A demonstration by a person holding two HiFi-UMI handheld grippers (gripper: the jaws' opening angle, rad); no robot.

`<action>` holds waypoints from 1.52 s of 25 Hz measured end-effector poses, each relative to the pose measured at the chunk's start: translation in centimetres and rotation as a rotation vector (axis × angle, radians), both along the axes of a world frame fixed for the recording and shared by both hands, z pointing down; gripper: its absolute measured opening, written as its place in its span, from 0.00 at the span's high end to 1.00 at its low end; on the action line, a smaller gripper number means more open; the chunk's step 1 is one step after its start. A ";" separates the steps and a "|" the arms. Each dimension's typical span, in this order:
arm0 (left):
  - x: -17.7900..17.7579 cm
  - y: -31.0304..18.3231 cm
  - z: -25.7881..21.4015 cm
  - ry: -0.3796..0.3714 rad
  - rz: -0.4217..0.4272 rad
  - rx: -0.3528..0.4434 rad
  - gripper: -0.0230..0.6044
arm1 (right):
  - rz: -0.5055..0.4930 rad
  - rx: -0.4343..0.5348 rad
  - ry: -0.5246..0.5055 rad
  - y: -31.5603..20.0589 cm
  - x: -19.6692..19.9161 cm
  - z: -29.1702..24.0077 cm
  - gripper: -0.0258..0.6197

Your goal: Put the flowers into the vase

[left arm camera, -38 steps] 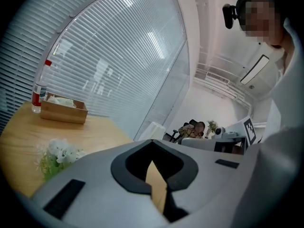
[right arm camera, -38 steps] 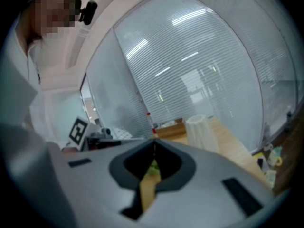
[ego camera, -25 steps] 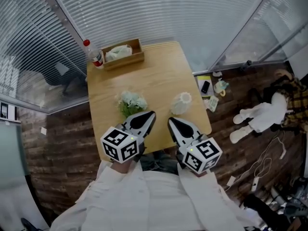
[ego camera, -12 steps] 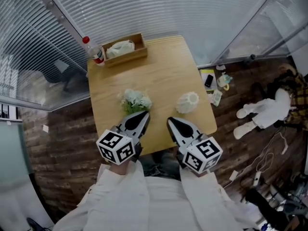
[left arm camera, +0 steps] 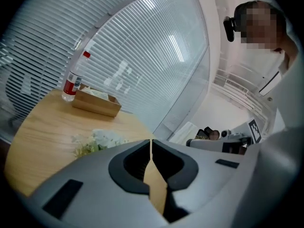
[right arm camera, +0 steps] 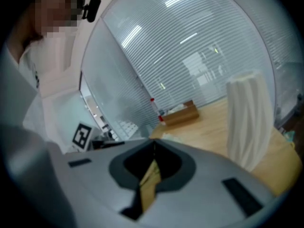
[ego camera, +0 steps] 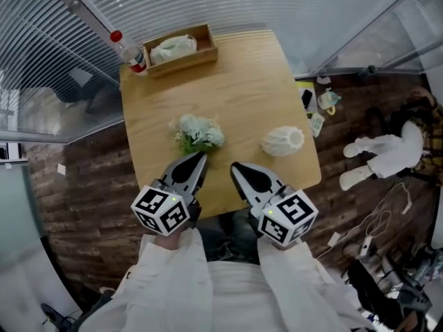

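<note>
A bunch of white flowers with green leaves [ego camera: 198, 133] lies on the wooden table [ego camera: 228, 81]; the left gripper view shows the flowers [left arm camera: 97, 140] just beyond the jaws. A white ribbed vase [ego camera: 283, 140] stands at the table's right side and rises tall at the right of the right gripper view as the vase [right arm camera: 249, 118]. My left gripper [ego camera: 201, 158] hovers just short of the flowers, jaws shut and empty. My right gripper [ego camera: 234, 167] hangs over the front edge, left of the vase, its jaws also shut with nothing in them.
A wooden box [ego camera: 178, 50] holding a white cloth sits at the table's far edge, with a red-capped plastic bottle [ego camera: 129, 51] beside it. Glass walls with blinds surround the table. Small items, a soft toy [ego camera: 386, 154] and cables lie on the floor to the right.
Both grippers have drifted forward and down over the table's front edge, staying shut. The left tip now sits closer to the flowers. The view has shifted, showing the vase further right.
</note>
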State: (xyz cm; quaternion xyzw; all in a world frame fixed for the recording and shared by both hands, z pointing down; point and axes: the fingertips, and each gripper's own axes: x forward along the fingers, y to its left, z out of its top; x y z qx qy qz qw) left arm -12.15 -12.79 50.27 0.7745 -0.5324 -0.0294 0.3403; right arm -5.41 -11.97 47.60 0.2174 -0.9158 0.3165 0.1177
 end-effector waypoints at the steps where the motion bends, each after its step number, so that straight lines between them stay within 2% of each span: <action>1: -0.5 0.1 0.4 -0.008 -0.017 -0.007 0.95 | -0.001 -0.004 0.005 -0.1 -0.1 0.3 0.94; 9: -2.8 1.2 2.7 -0.032 -0.093 -0.066 0.95 | -0.003 -0.046 0.032 -0.5 -0.1 2.6 0.94; 17: -3.2 1.0 4.2 -0.064 -0.075 -0.096 0.93 | -0.022 -0.073 0.047 0.0 -1.8 4.0 0.94; 22: -3.7 0.8 4.8 -0.117 -0.086 -0.109 0.85 | -0.034 -0.079 0.052 -0.1 -2.5 4.6 0.94; 29: -3.9 0.4 6.4 -0.222 -0.053 -0.150 0.67 | -0.050 -0.111 0.065 0.4 -2.3 5.8 0.94; 38: -2.8 -0.2 8.6 -0.297 0.051 -0.219 0.67 | -0.026 -0.150 0.079 0.5 -1.0 7.3 0.94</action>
